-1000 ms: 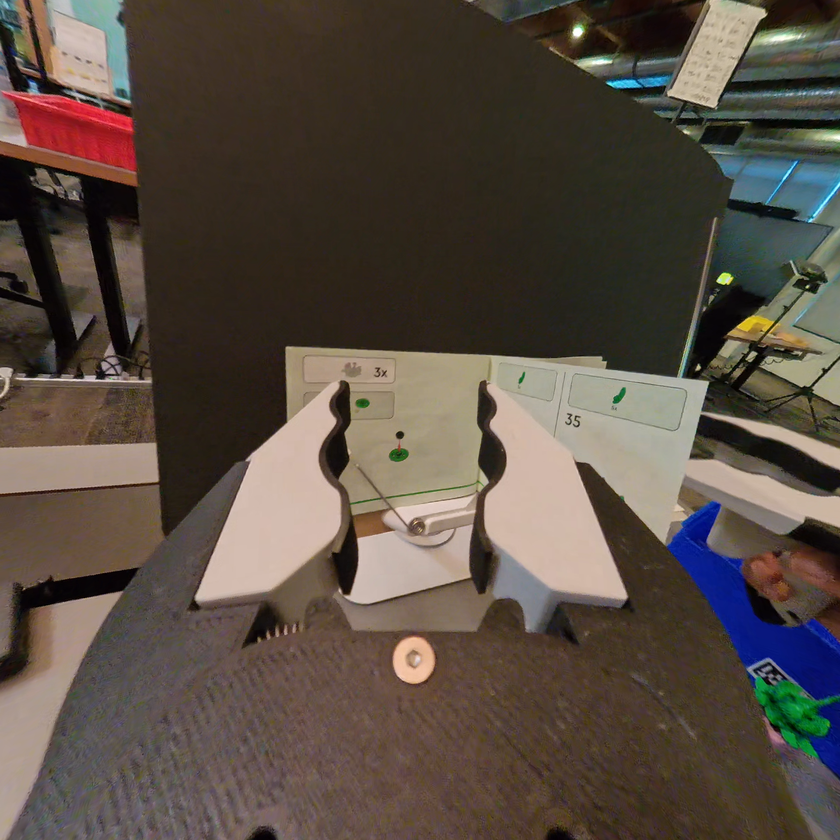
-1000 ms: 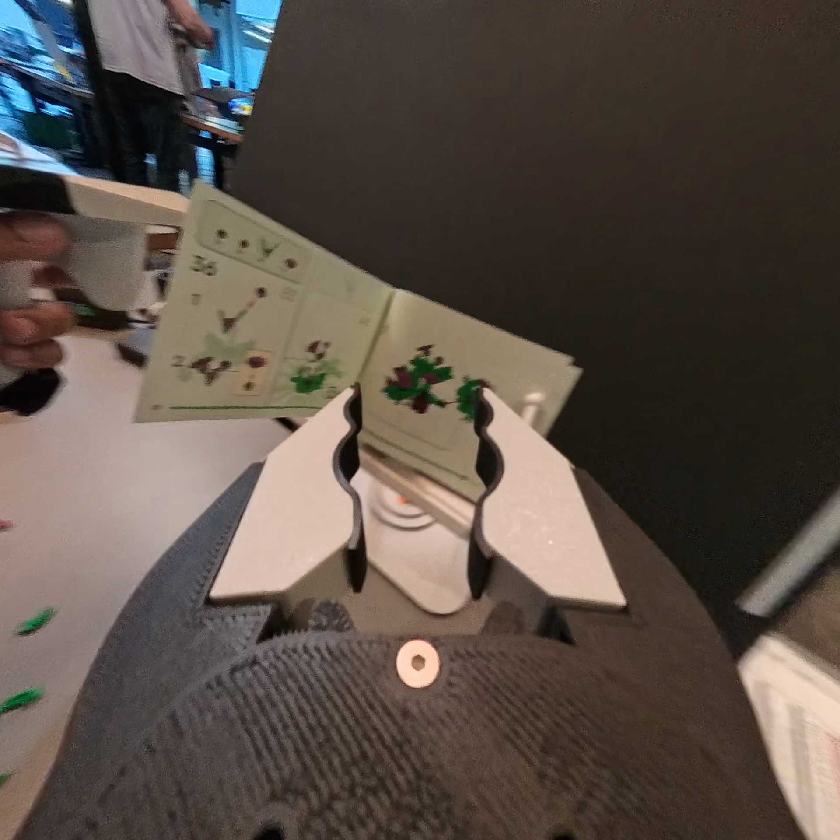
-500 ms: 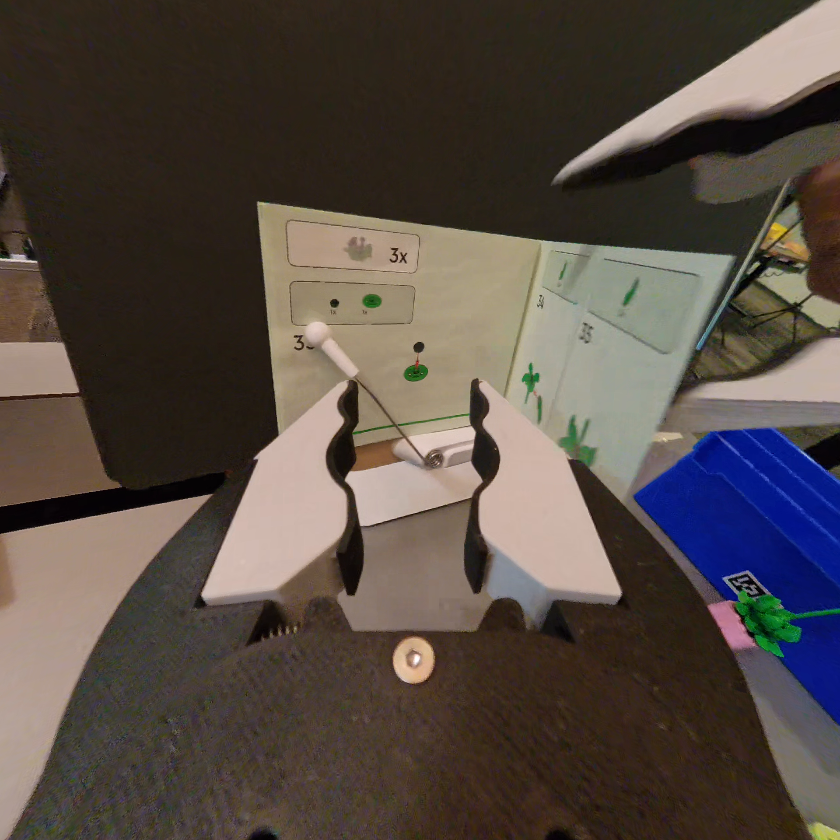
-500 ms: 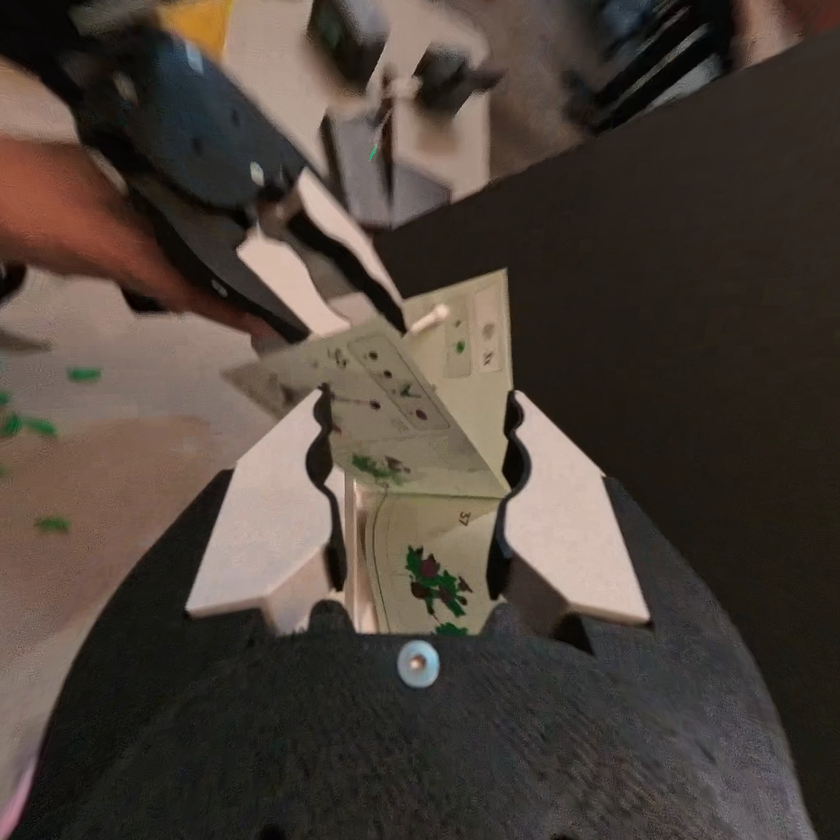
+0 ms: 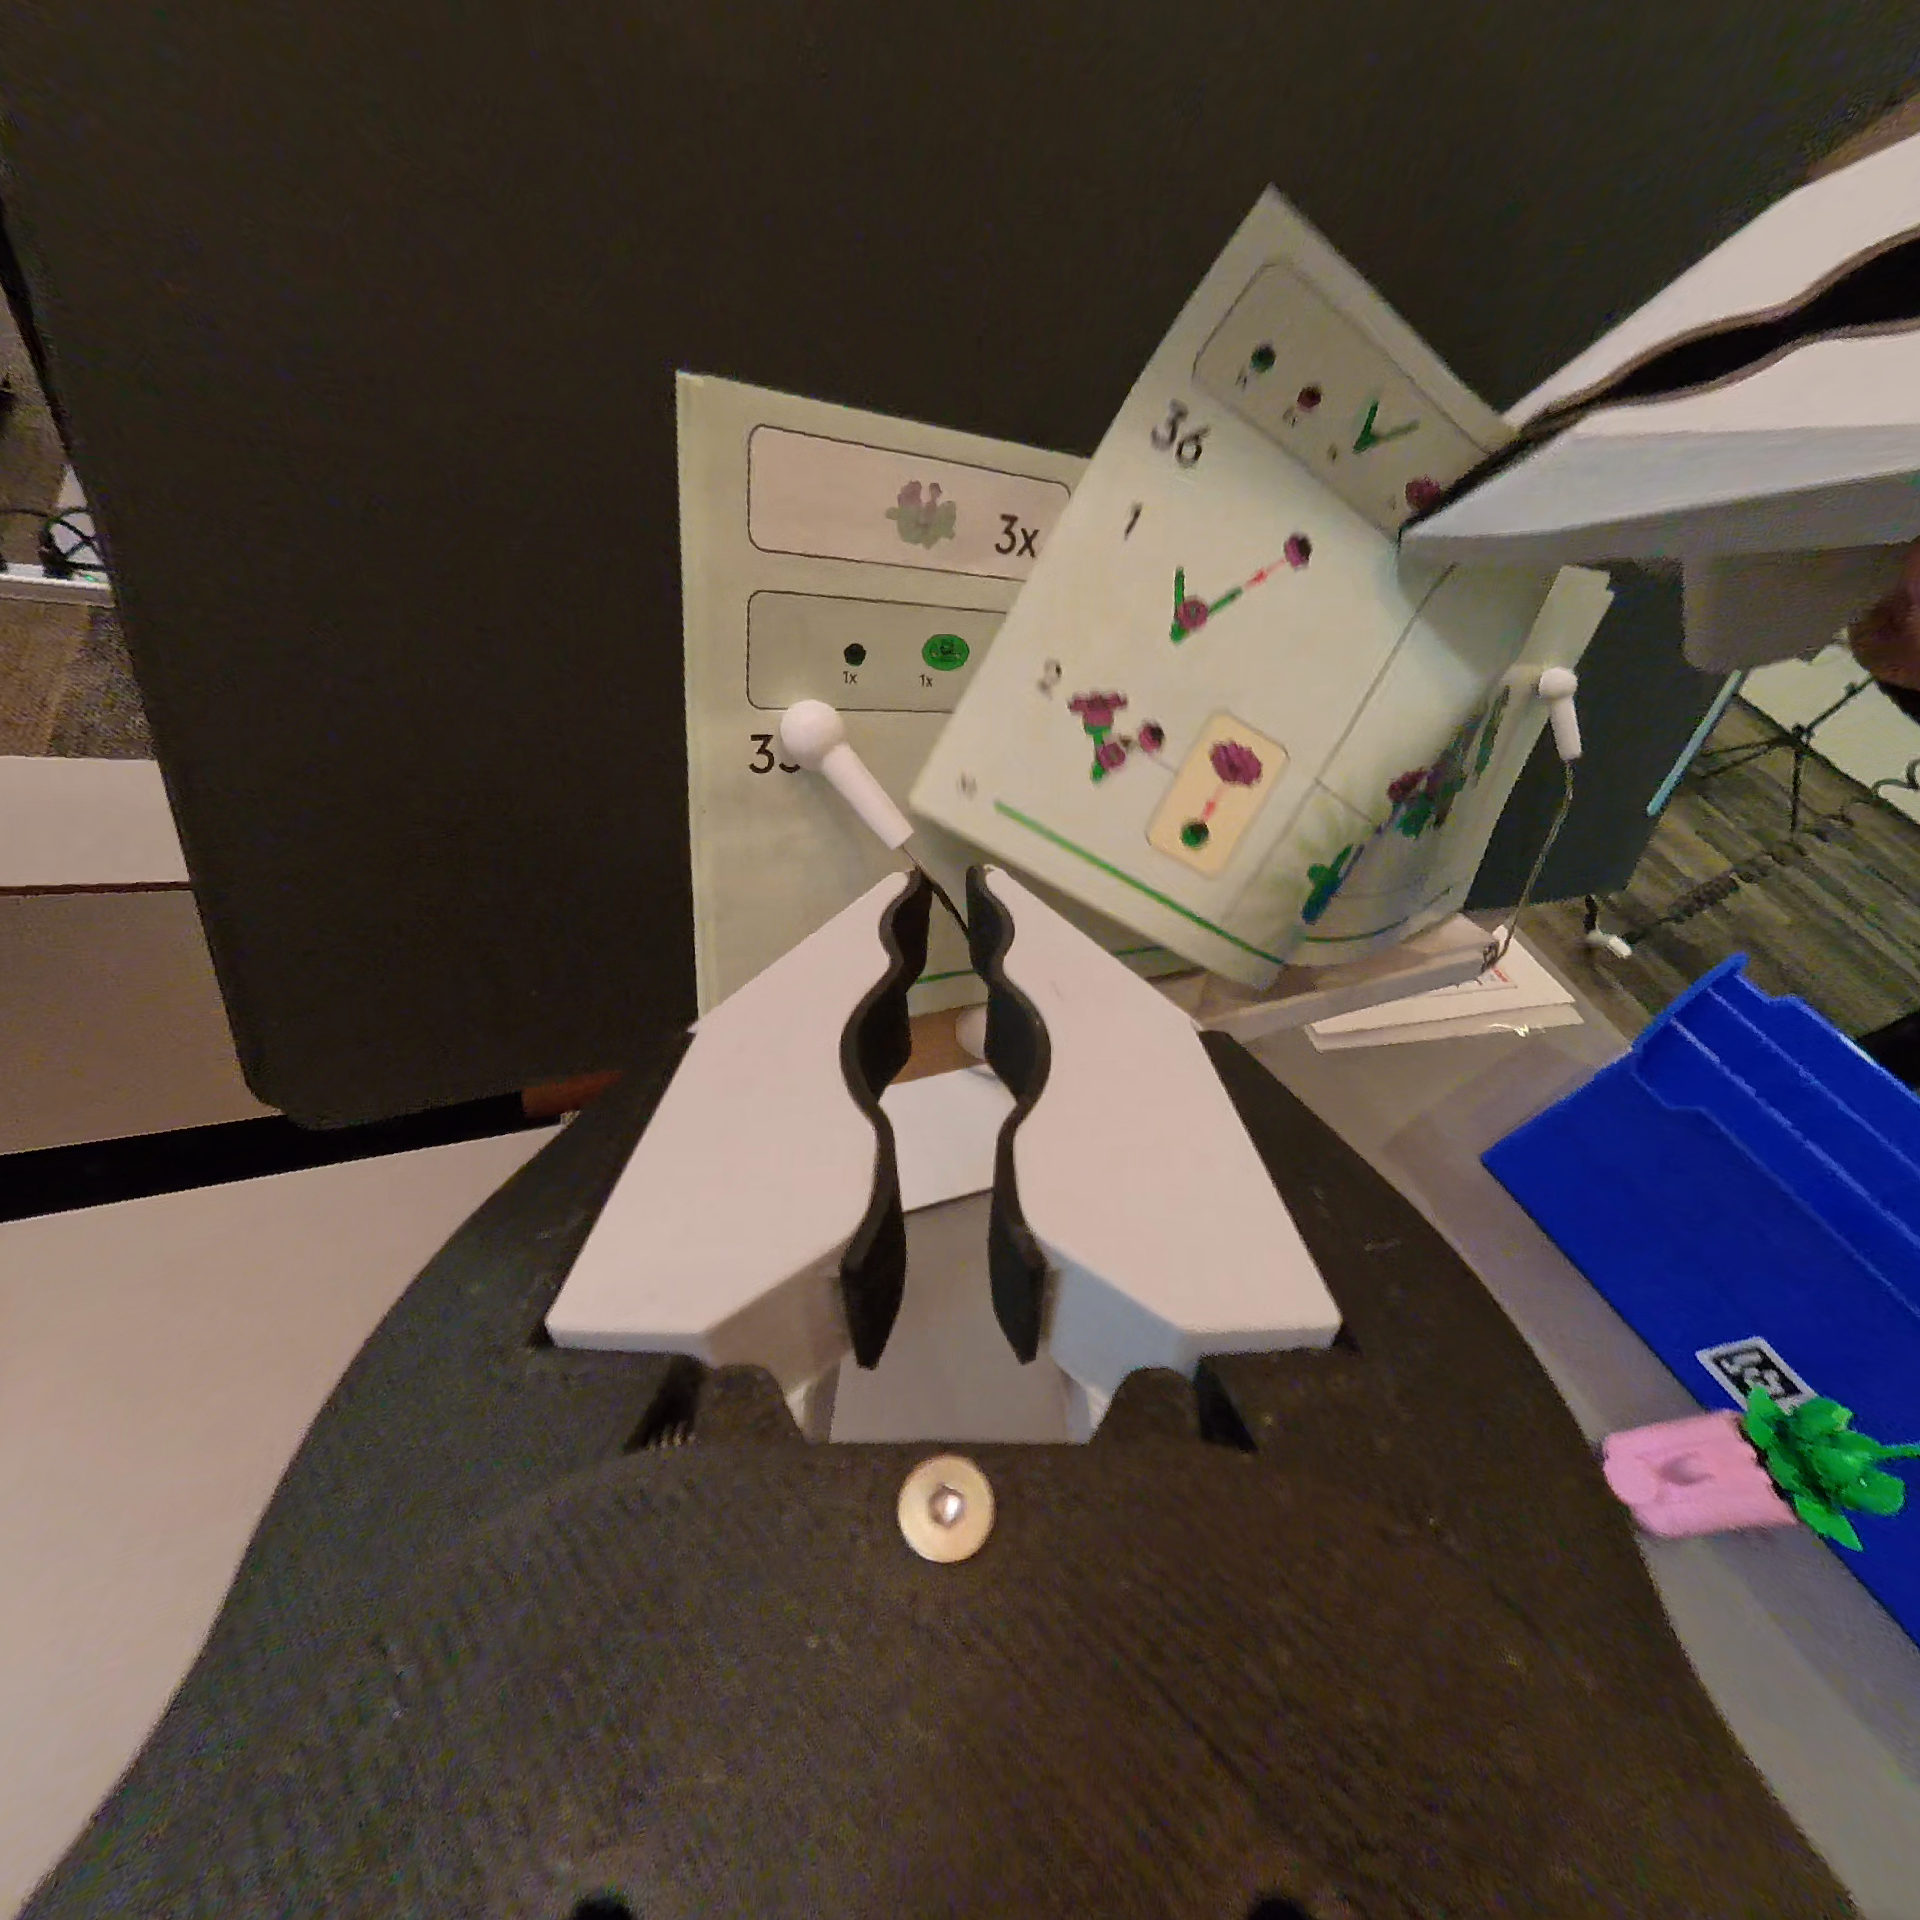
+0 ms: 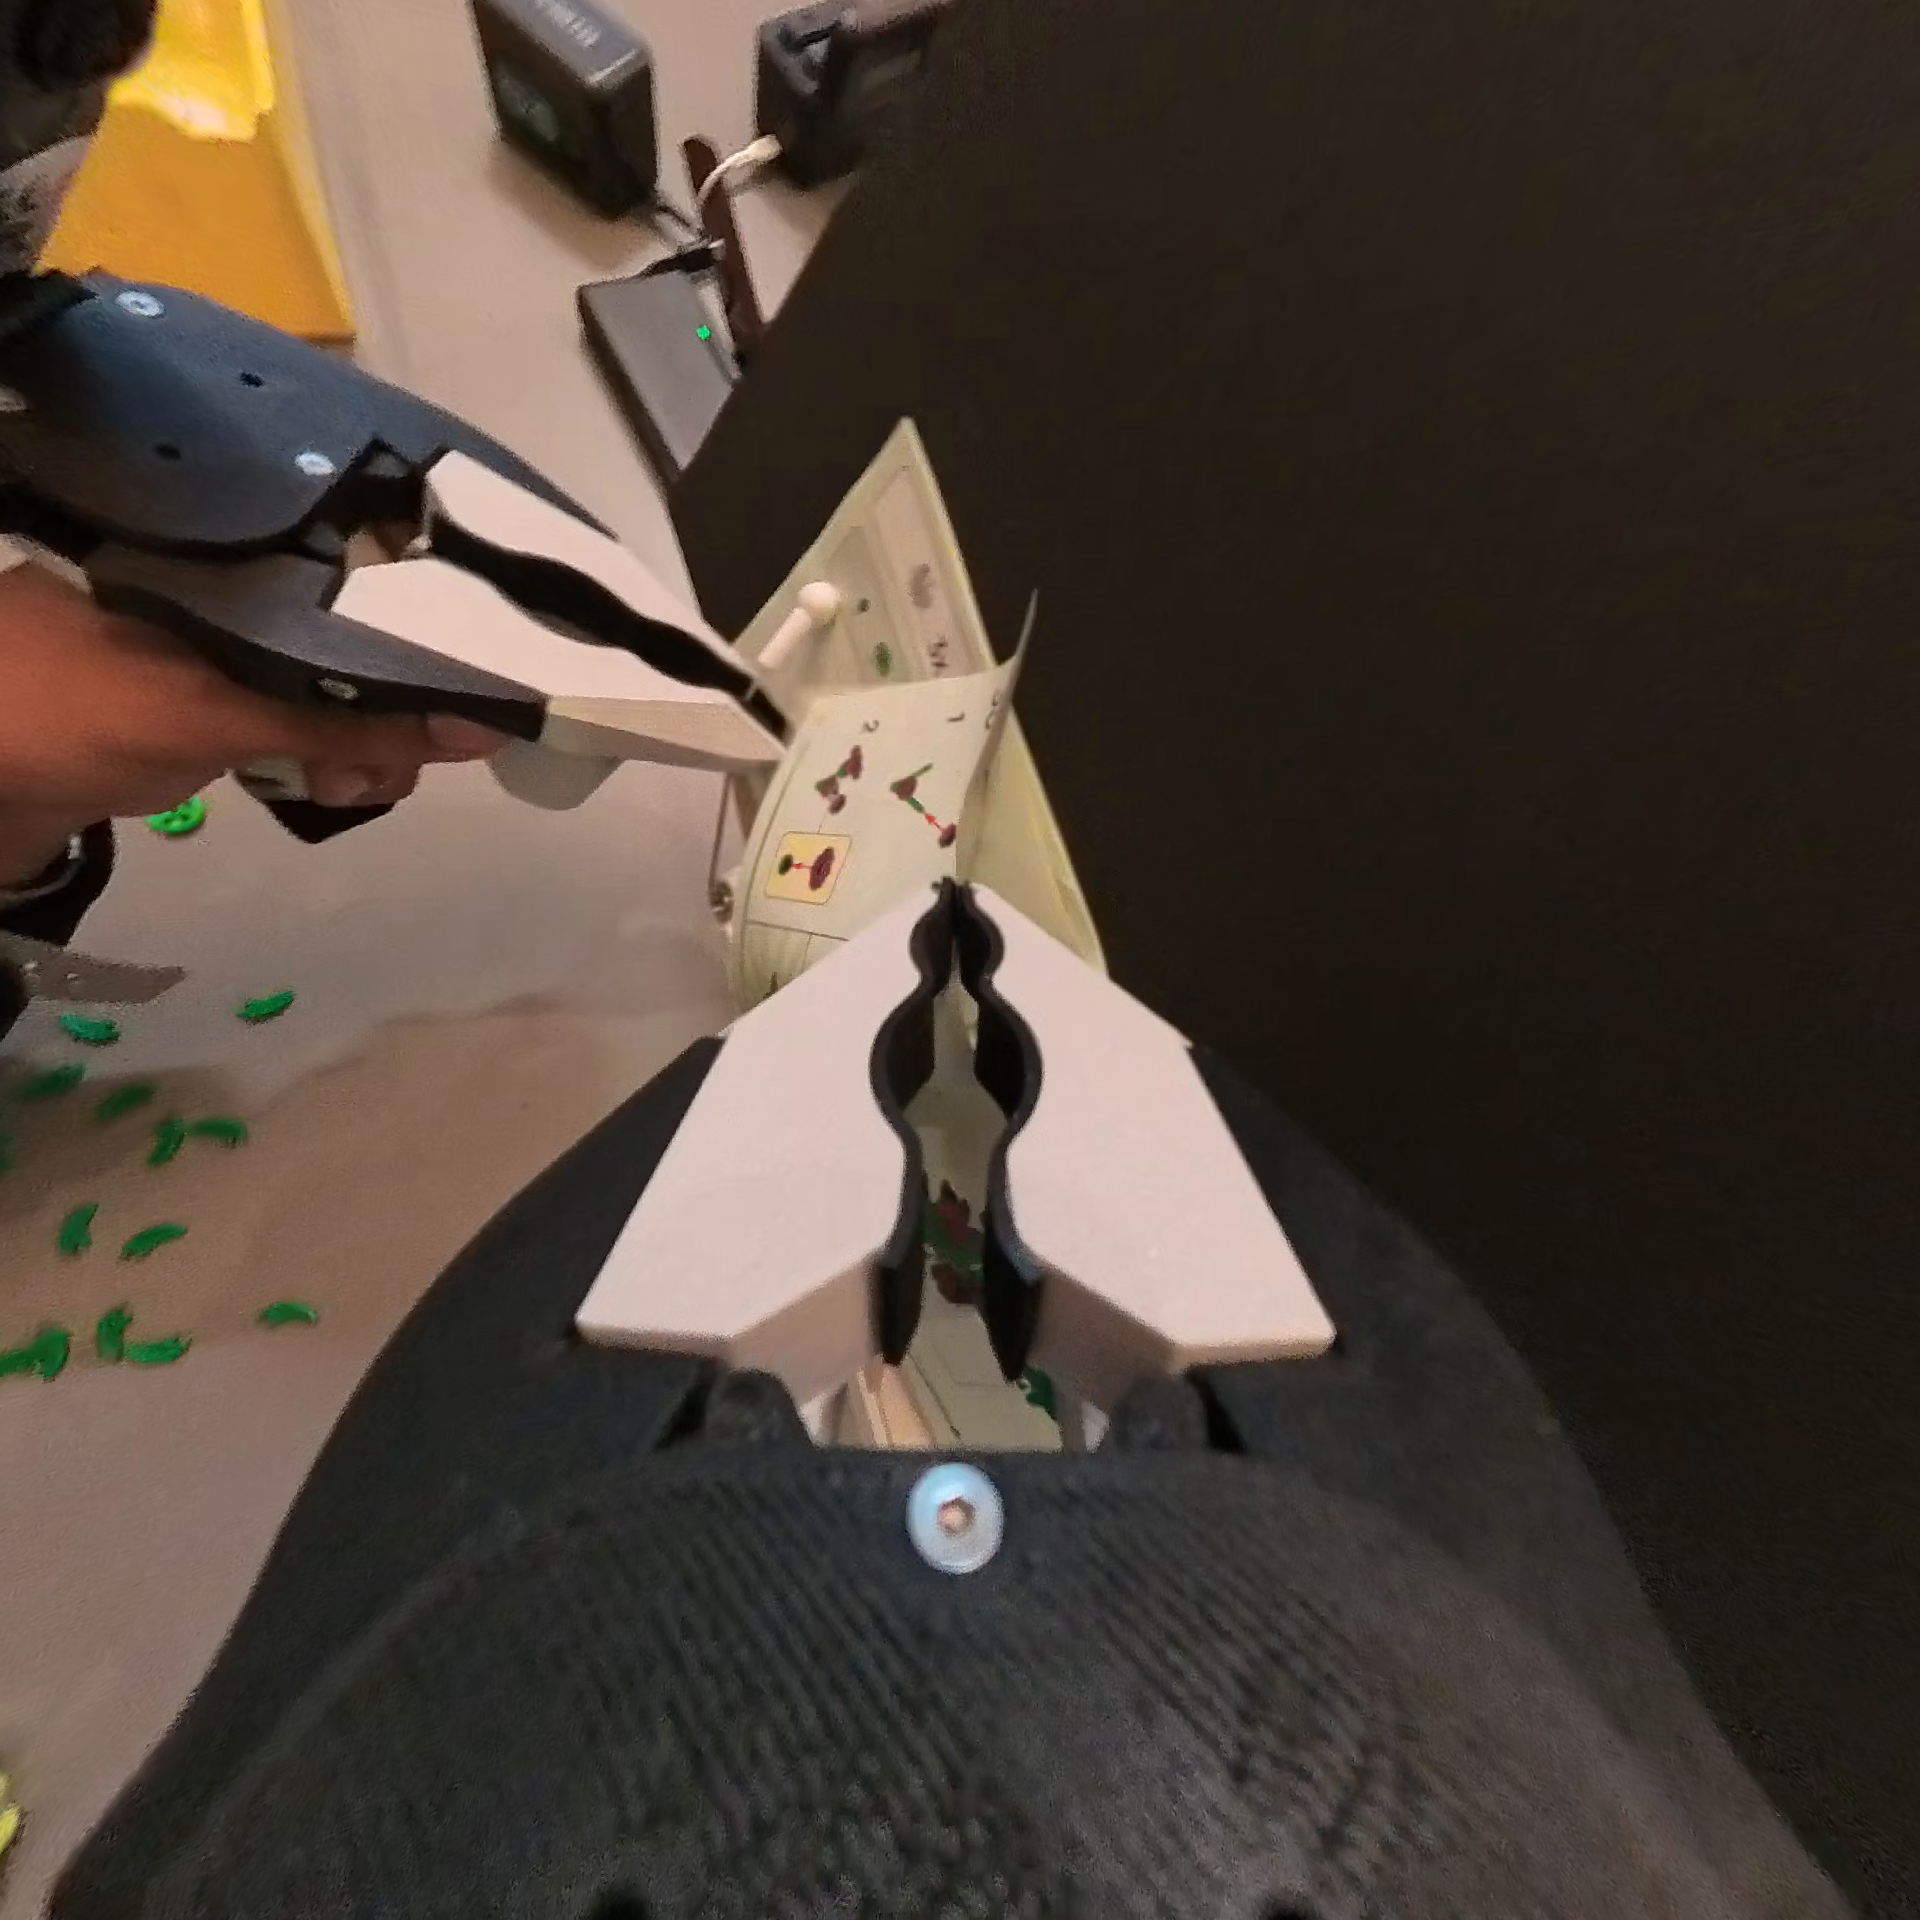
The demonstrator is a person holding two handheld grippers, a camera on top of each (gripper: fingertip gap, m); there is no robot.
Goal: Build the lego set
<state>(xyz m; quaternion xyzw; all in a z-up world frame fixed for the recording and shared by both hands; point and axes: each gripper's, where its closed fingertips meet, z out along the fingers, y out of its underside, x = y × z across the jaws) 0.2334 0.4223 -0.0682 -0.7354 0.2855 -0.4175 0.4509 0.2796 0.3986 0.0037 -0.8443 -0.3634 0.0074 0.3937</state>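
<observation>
The pale green instruction booklet (image 5: 862,582) stands open on a white stand against the black board. My left gripper (image 5: 945,883) is shut on the thin wire of the stand's left page-holder arm, just below its white knob (image 5: 831,758). It also shows in the right wrist view (image 6: 764,717). My right gripper (image 6: 948,894) is shut on the upper edge of a loose page (image 6: 883,800) and holds it lifted and tilted off the booklet. The right gripper (image 5: 1423,509) also shows at the top right of the left wrist view, on the page (image 5: 1195,665).
A second page-holder arm (image 5: 1558,707) stands at the booklet's right. A blue bin (image 5: 1714,1174) is at the right, with a pink piece (image 5: 1694,1475) carrying a green plant part (image 5: 1818,1465) beside it. Several green leaf pieces (image 6: 145,1236) are scattered on the table. The black board (image 5: 416,416) closes the back. About 10 cm separates my left fingertips from my right.
My left gripper has closed from open onto the page-holder wire. My right gripper has closed on a page and swung it up and over toward the left.
</observation>
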